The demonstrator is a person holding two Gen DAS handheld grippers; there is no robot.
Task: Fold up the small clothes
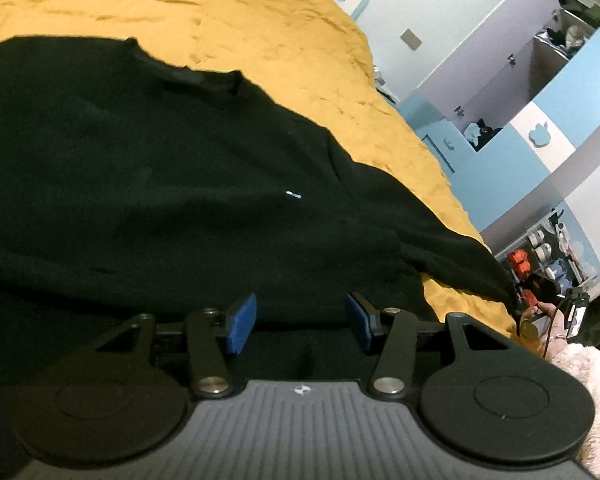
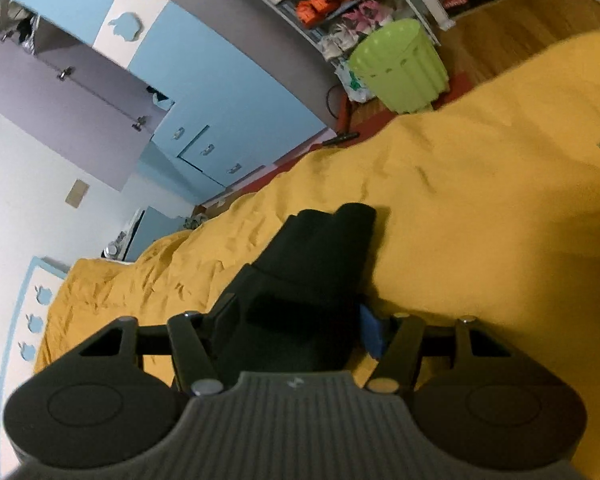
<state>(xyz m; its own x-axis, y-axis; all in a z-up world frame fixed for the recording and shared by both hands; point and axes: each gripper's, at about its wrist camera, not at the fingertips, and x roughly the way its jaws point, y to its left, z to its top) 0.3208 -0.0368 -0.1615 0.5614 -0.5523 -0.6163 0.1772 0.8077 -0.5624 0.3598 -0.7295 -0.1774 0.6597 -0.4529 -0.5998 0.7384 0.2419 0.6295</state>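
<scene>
A black sweater [image 1: 148,184] lies spread on the yellow bedspread [image 1: 260,32], neckline toward the far side. My left gripper [image 1: 300,320] hovers over its near hem, blue pads [image 1: 242,324] standing apart with nothing pinched. One sleeve [image 1: 452,248] stretches right to my right gripper [image 1: 540,316] at the bed's edge. In the right wrist view that black sleeve [image 2: 320,264] fills the gap of my right gripper [image 2: 296,320], its cuff poking forward over the bedspread [image 2: 480,200]. One blue pad [image 2: 371,332] presses the fabric; the other is hidden.
A green ribbed bin [image 2: 400,68] stands on the wooden floor [image 2: 520,28] beyond the bed, beside a shoe rack [image 2: 332,0]. Blue and white wardrobes [image 2: 220,80] line the wall. A fluffy cream sleeve [image 1: 580,372] of the person shows at lower right.
</scene>
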